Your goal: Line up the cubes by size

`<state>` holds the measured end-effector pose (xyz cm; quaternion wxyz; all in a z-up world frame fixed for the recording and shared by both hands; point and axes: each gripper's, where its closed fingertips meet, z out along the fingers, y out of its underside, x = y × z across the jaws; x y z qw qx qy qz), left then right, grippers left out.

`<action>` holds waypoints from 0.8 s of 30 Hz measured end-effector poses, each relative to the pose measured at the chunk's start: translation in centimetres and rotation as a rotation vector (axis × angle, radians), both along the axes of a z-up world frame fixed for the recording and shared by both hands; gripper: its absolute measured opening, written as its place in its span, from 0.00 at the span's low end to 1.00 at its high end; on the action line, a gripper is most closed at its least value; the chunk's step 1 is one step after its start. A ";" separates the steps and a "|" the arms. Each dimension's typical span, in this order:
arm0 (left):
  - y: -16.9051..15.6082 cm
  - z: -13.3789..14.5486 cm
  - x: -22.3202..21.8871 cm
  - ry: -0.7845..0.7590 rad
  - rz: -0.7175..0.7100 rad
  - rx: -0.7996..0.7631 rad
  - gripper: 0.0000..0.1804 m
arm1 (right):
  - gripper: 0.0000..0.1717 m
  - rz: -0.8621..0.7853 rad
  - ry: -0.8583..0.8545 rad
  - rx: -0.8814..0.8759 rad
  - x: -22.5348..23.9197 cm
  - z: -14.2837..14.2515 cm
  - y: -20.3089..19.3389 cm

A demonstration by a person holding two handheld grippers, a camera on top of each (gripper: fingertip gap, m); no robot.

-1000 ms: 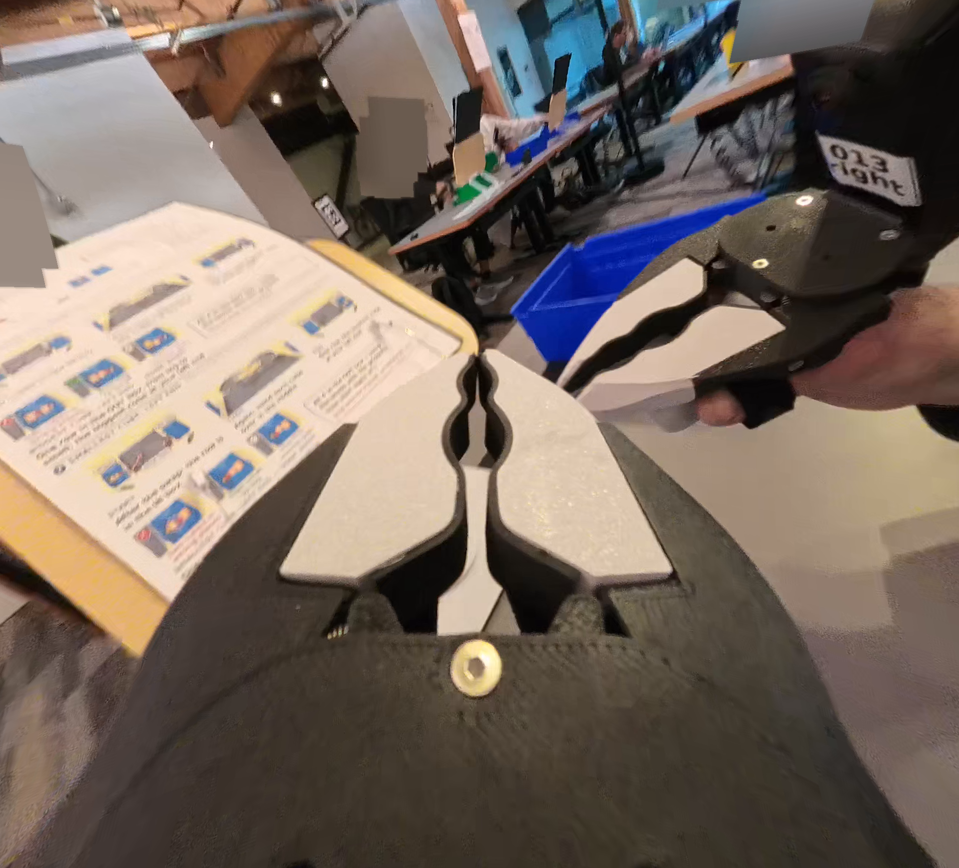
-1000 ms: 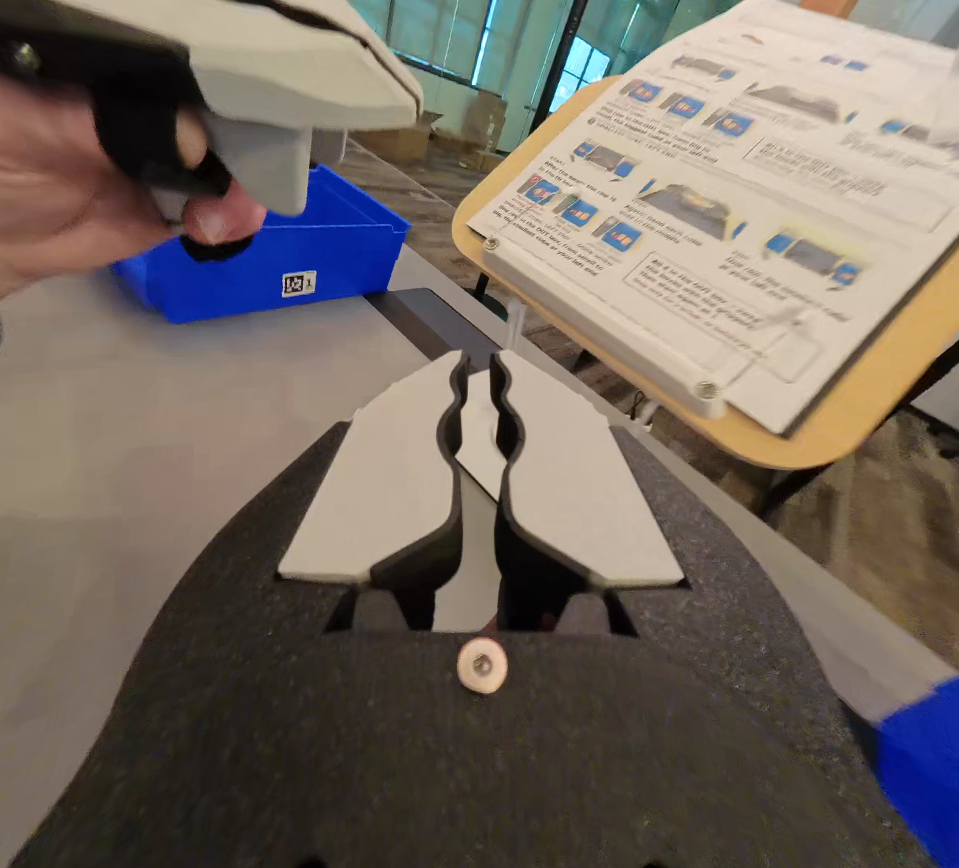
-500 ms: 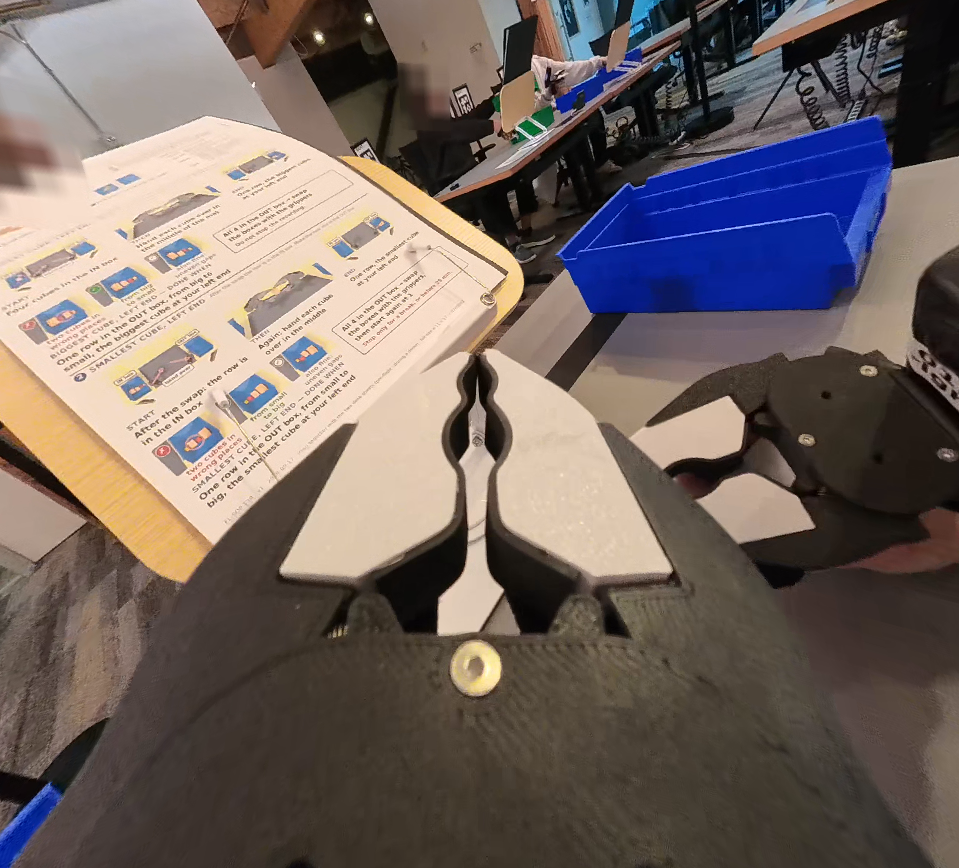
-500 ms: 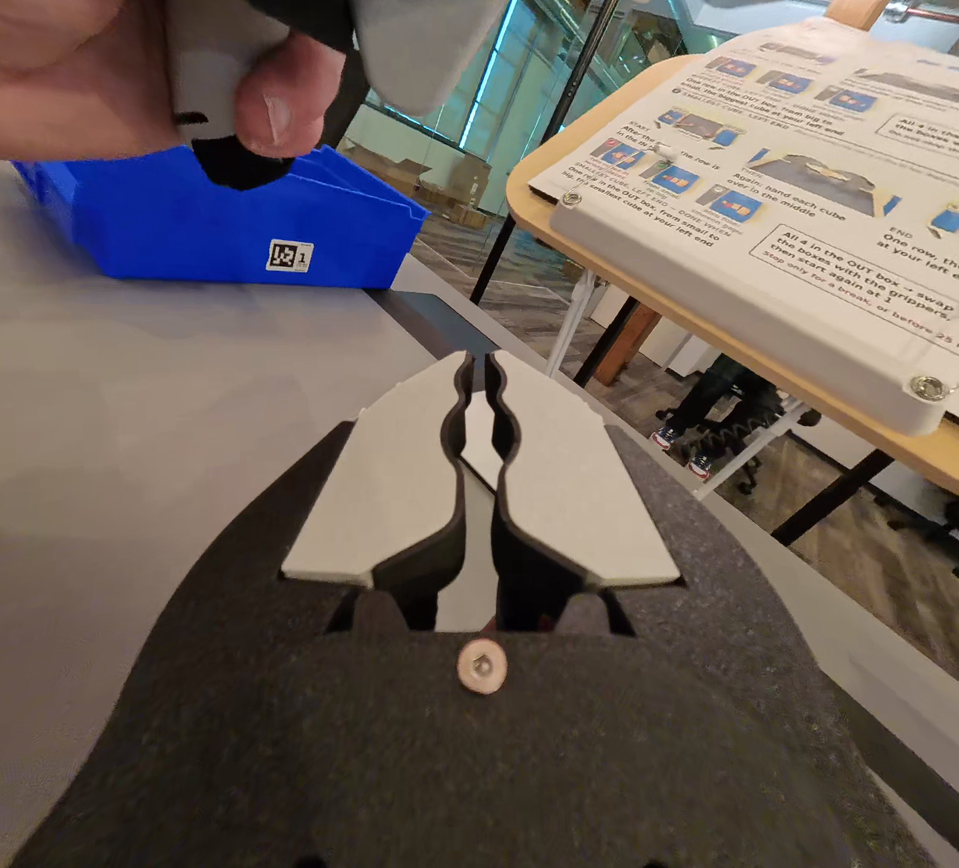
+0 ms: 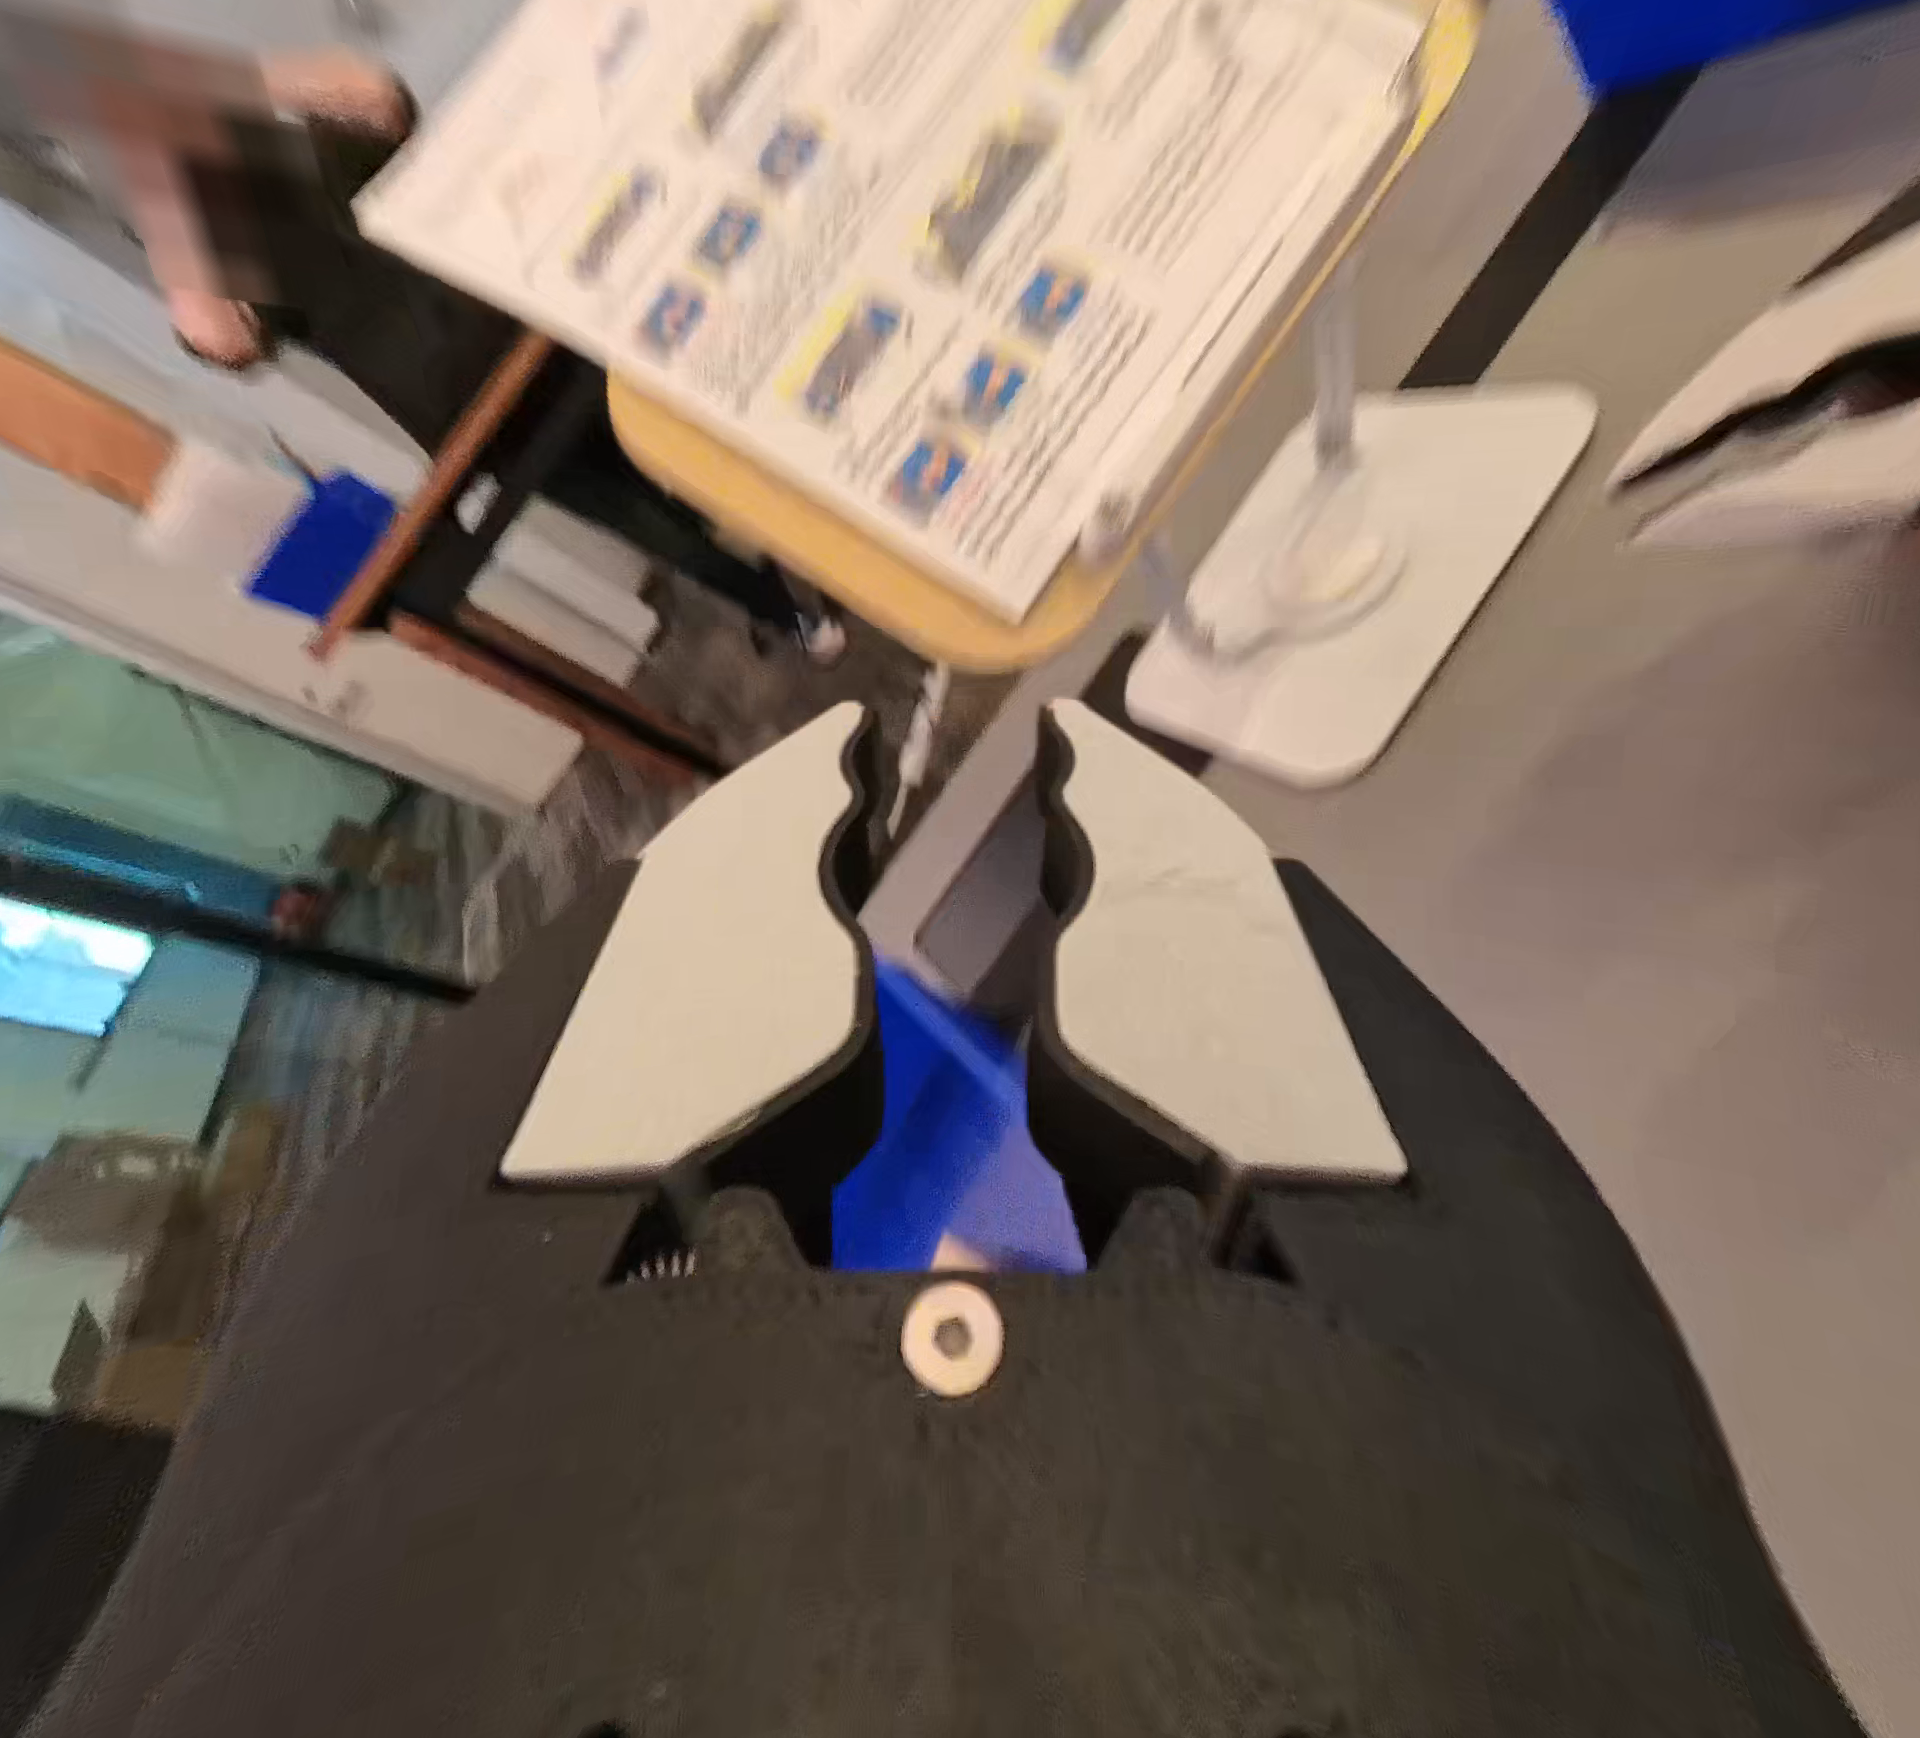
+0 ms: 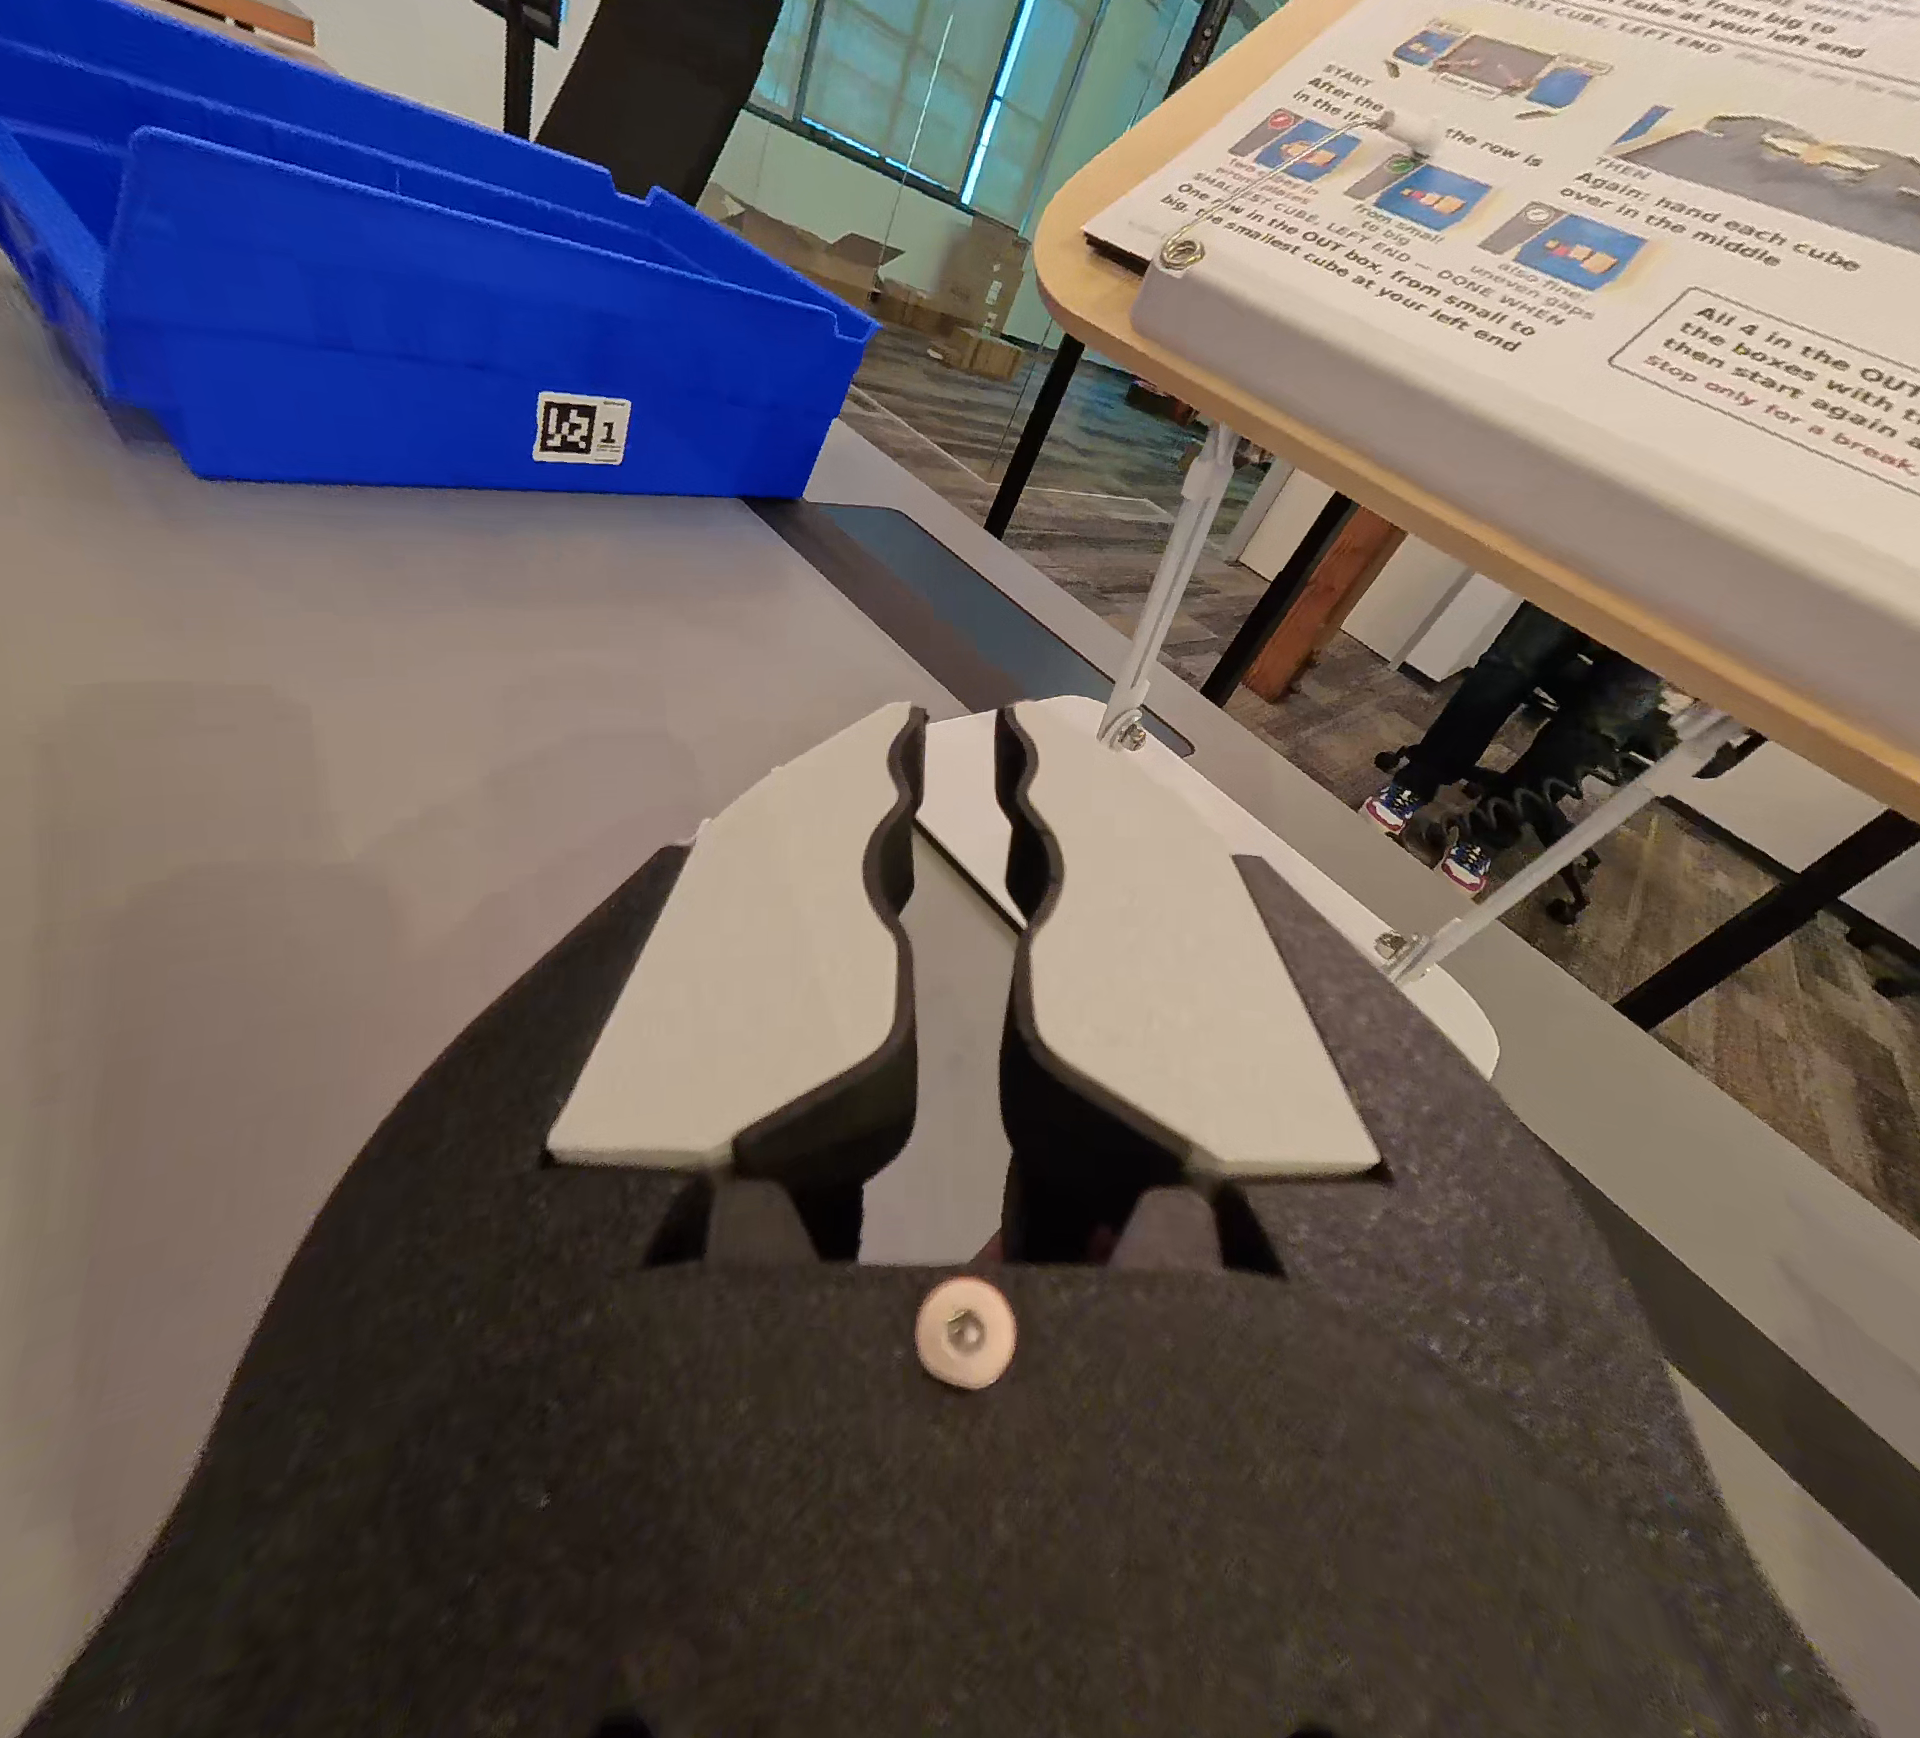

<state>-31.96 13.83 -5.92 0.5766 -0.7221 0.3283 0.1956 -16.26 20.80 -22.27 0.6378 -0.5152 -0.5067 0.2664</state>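
Both the left gripper (image 5: pixel 954 732) and right gripper (image 6: pixel 961 732) stand open and empty; with no cubes in sight, a blind reach risks bumping the blue bin (image 6: pixel 416 317).

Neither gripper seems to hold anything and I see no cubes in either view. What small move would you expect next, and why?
Probably bring both grippers toward the blue bin to find the cubes. The left gripper and right gripper both have fingers apart with nothing between them, no cube shows on the grey table, and the bin's inside is hidden from here. The left view is blurred, so it is likely mid-swing.
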 end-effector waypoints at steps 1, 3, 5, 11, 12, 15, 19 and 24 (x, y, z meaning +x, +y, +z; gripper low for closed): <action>-0.2 -0.8 -2.5 0.013 0.036 -0.074 0.19 | 0.07 -0.001 -0.002 0.001 0.0 0.0 0.0; -0.5 -3.5 -7.1 0.063 0.085 -0.256 0.25 | 0.08 0.003 -0.004 -0.006 -0.1 -0.1 0.0; -0.9 -7.1 -11.0 0.135 0.116 -0.437 0.33 | 0.08 0.006 -0.013 -0.004 -0.2 -0.2 0.0; -0.8 -15.3 -17.5 0.278 0.122 -0.707 0.36 | 0.08 0.019 -0.035 0.013 -0.4 -0.5 -0.3; -0.6 -16.2 -17.9 0.264 0.118 -0.733 0.36 | 0.08 0.021 -0.037 0.014 -0.4 -0.5 -0.4; -0.3 -18.7 -19.3 0.271 0.125 -0.818 0.36 | 0.08 0.029 -0.048 0.021 -0.5 -0.6 -0.5; -0.5 -21.5 -20.7 0.325 0.128 -0.953 0.36 | 0.09 0.034 -0.054 0.024 -0.6 -0.7 -0.6; -0.4 -23.5 -21.1 0.301 0.116 -1.021 0.35 | 0.09 0.039 -0.063 0.028 -0.7 -0.8 -0.7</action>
